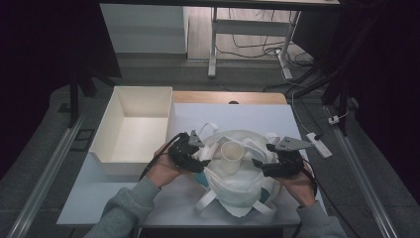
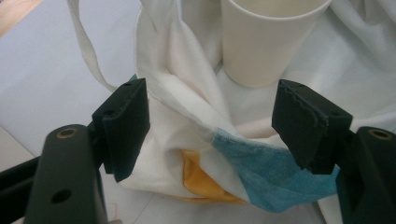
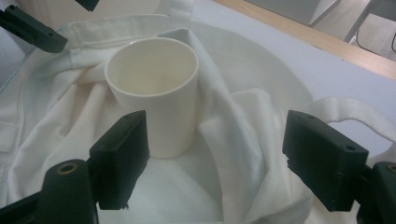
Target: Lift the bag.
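A white cloth bag [image 1: 237, 191] lies crumpled on the table, its straps spread around it. A white paper cup [image 1: 232, 156] stands upright on the cloth. My left gripper [image 1: 203, 158] sits at the bag's left edge. In the left gripper view its jaws are open [image 2: 212, 112] around a bunched fold of the bag [image 2: 187, 93] that shows a blue patch [image 2: 261, 177] and a yellow patch [image 2: 205, 184]; the cup [image 2: 266, 42] stands just beyond. My right gripper [image 1: 260, 166] is at the bag's right side and open [image 3: 215, 135], with the cup [image 3: 154, 93] and a cloth fold [image 3: 261, 121] ahead of it.
An open white box [image 1: 136, 131] stands at the table's left, close to the left hand. The table [image 1: 99, 198] has a white top with a wooden strip [image 1: 228, 96] at the far edge. A power strip [image 1: 319, 144] lies at the right edge.
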A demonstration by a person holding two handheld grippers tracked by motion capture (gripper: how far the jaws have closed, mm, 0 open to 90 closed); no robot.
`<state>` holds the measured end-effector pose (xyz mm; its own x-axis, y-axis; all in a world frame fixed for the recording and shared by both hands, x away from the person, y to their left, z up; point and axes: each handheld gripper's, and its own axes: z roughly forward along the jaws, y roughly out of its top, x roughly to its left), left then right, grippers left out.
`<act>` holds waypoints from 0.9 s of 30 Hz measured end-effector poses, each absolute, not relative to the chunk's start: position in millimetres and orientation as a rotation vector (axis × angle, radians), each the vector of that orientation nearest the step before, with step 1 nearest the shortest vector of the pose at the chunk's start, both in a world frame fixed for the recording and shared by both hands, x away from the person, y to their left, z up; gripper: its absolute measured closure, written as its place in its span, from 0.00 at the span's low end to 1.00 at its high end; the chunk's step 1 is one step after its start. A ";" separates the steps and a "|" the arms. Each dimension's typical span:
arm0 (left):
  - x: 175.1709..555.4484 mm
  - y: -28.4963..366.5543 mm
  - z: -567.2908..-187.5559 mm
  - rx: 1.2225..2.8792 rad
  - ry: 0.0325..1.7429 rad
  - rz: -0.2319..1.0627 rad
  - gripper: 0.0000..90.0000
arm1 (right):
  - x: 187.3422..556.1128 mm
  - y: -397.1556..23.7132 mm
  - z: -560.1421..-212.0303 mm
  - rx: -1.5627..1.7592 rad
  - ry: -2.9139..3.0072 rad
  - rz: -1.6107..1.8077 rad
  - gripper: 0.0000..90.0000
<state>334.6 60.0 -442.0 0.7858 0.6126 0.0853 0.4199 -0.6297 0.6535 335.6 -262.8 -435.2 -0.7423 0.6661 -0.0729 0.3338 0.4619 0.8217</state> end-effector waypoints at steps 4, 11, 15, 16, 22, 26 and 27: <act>334.2 59.3 -442.6 2.345 0.767 0.402 0.32 | 335.1 -261.4 -435.4 0.834 2.336 1.180 0.25; 331.4 49.2 -447.8 2.393 0.763 0.397 0.33 | 334.1 -260.7 -434.6 0.828 2.336 1.188 0.25; 332.1 48.5 -451.1 2.373 0.793 0.385 0.31 | 332.9 -259.8 -433.9 0.819 2.335 1.190 0.25; 332.3 50.1 -451.8 2.356 0.804 0.371 0.31 | 332.7 -259.7 -433.9 0.817 2.335 1.190 0.25; 327.1 50.4 -458.7 2.347 0.850 0.377 0.34 | 333.0 -260.7 -433.6 0.817 2.332 1.190 0.25; 326.1 51.9 -462.6 2.345 0.887 0.334 0.38 | 333.2 -261.6 -433.7 0.821 2.330 1.187 0.25; 326.1 52.4 -464.1 2.346 0.895 0.327 0.41 | 333.1 -261.6 -433.7 0.820 2.328 1.184 0.25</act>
<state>326.1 52.4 -464.1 0.7422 0.6700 0.0155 0.5220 -0.5924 0.6137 333.1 -261.6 -433.7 -0.7473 0.6590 -0.0853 0.3192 0.4685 0.8238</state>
